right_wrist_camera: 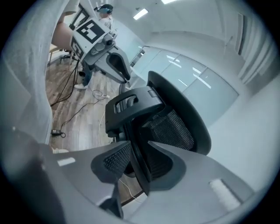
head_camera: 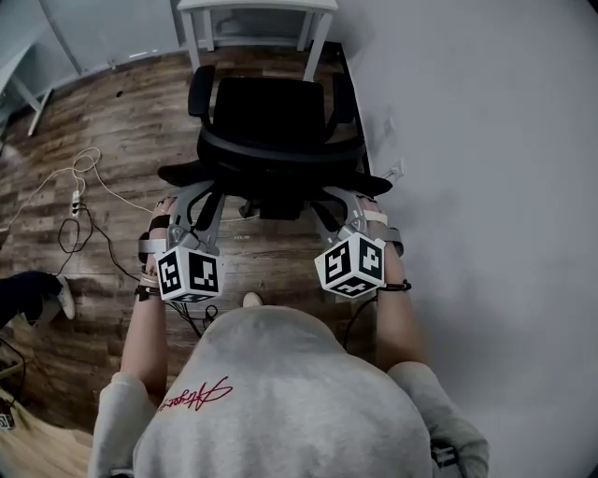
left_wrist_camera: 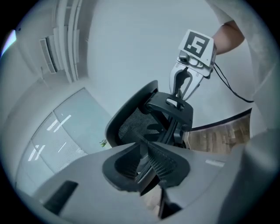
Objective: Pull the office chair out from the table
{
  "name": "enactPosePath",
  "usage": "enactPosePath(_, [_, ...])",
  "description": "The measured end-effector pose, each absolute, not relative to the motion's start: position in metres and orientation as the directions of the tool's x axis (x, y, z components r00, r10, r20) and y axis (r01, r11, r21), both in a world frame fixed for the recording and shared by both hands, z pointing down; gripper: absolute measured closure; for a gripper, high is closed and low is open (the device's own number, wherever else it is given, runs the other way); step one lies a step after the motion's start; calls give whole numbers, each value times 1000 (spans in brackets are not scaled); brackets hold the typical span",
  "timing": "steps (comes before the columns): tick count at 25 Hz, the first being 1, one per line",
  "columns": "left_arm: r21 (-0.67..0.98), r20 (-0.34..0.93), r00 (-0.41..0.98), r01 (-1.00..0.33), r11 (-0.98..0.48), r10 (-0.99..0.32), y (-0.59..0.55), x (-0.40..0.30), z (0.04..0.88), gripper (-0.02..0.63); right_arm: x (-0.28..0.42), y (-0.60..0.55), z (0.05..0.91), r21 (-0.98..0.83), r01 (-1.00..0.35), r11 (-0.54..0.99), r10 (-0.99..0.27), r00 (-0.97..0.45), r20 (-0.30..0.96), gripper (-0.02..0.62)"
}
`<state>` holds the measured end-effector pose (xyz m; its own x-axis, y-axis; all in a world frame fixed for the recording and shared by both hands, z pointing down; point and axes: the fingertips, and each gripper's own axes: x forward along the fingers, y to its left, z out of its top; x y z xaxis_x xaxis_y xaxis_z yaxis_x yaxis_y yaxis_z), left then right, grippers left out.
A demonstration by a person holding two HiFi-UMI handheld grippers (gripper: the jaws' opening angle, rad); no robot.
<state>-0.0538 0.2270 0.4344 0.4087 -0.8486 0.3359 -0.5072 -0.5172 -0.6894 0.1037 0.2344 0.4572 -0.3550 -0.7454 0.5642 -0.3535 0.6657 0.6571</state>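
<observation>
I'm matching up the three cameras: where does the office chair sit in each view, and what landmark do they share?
Head view: office chair upper centre, seen from above; white table beyond it.
Left gripper view: office chair centre, mesh back above the jaws, a thin black edge between them.
Right gripper view: office chair centre, mesh back right of middle, an edge between the jaws.
Shared landmark: the wood floor.

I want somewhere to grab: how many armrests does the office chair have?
2: one armrest left of the office chair seat, the other right of it; none seems hidden.
</observation>
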Motion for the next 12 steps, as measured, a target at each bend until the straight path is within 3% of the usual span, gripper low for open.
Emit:
enactPosePath(5, [-682,276,384,-567,-462,-881,236,-61,430,569,100,240,443,627,-463,626,-780,-382,496,472])
enactPosePath(12, [-447,186,380,-788,-422,-906,249,-79,414,611,84,250,419,455,-674,583,-812,-468,348,520])
